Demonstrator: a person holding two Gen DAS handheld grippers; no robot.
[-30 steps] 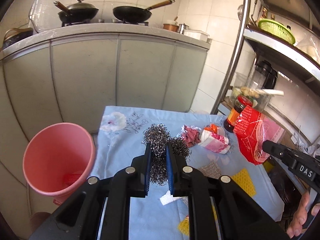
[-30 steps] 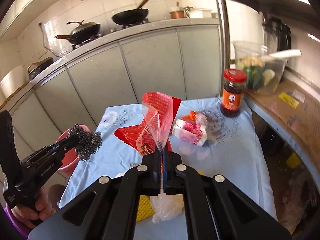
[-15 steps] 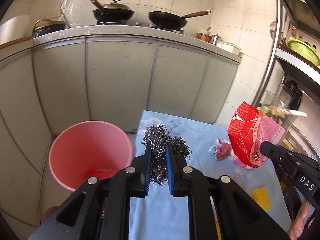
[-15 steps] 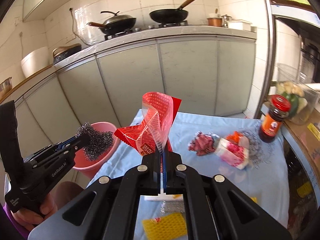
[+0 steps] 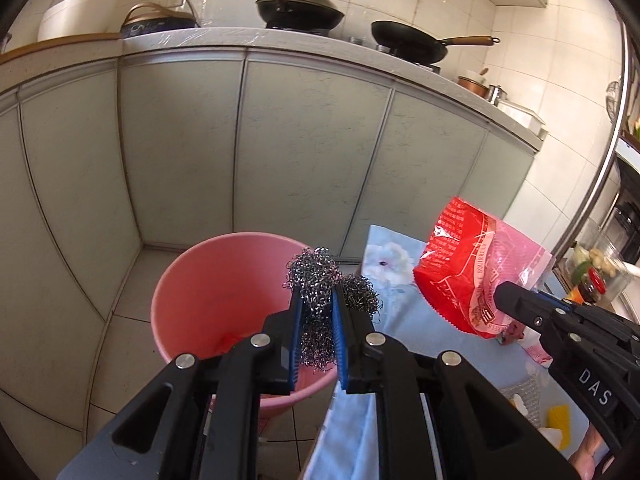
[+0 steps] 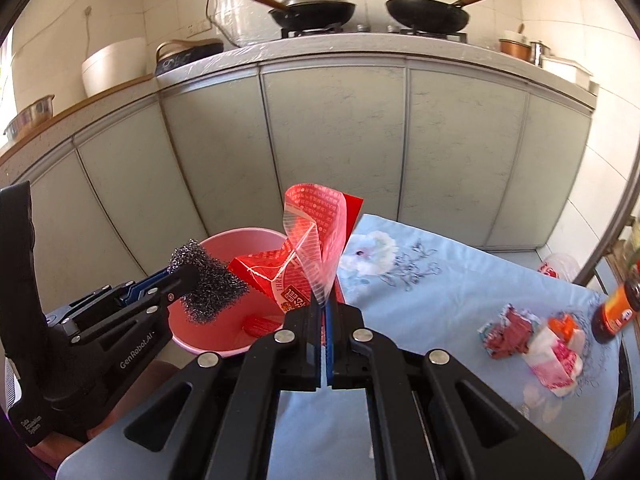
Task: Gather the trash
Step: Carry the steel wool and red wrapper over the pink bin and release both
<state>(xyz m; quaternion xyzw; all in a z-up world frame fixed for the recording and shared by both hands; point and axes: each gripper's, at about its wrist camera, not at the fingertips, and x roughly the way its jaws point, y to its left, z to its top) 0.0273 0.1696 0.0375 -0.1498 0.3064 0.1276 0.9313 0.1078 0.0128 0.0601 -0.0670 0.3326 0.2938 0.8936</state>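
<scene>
One bucket [image 5: 208, 296], base hidden at 6 o'clock. Left claw [image 5: 316, 312] clamps one scourer [image 5: 314, 276]; right claw [image 6: 323, 304] clamps one wrapper [image 6: 316, 240]. Two wrappers lie on the desk [image 6: 440, 312].

steel wool [image 5: 316, 312]: over pink bin [image 5: 216, 280] | red wrapper [image 6: 316, 256]: aloft

Steel wool [image 5: 316, 280], red bag [image 5: 460, 276] moved over pink bin [image 5: 208, 280].
</scene>
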